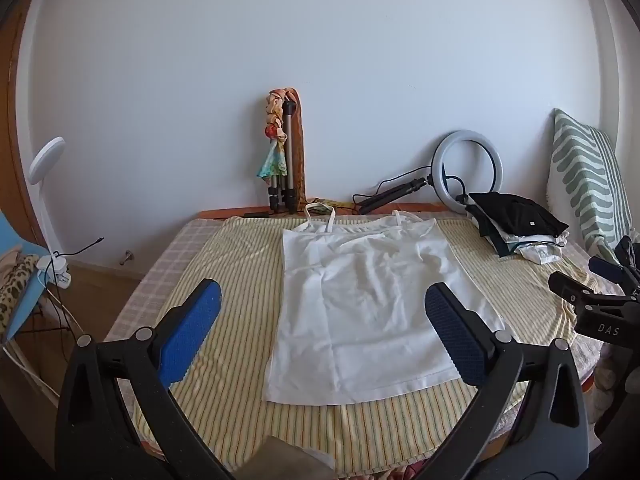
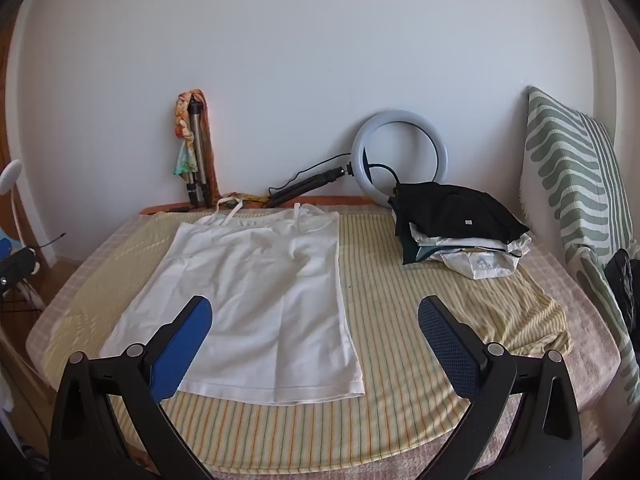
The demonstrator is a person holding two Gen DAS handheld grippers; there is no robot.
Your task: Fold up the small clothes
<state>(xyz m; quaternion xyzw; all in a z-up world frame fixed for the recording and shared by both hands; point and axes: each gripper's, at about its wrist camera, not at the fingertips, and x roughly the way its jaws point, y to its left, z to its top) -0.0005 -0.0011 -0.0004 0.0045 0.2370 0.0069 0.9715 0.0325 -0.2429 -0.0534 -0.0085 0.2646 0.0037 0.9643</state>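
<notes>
White camisole (image 1: 372, 300) lies flat and unfolded on the striped sheet (image 1: 236, 288), straps toward the wall, hem nearest the cameras; a few soft wrinkles through the middle. Left gripper (image 1: 320, 316) hovers above the near hem, jaws spread wide, holding nothing. Right gripper (image 2: 316, 320) hangs over the garment's right hem corner, also wide open and empty. No fold started, by the look of it. Risks: fabric is thin and limp, so a shallow pinch likely grabs only the top layer and the fold goes skewed; a deep pinch may catch the sheet too and drag it up. Uneven lift between the two sides would twist the hem. Loose straps (image 2: 232, 204) could flop out of the fold. Stack of folded clothes (image 2: 460, 224) sits well apart on the right, near the pillow (image 2: 568, 184), so little collision risk there.
</notes>
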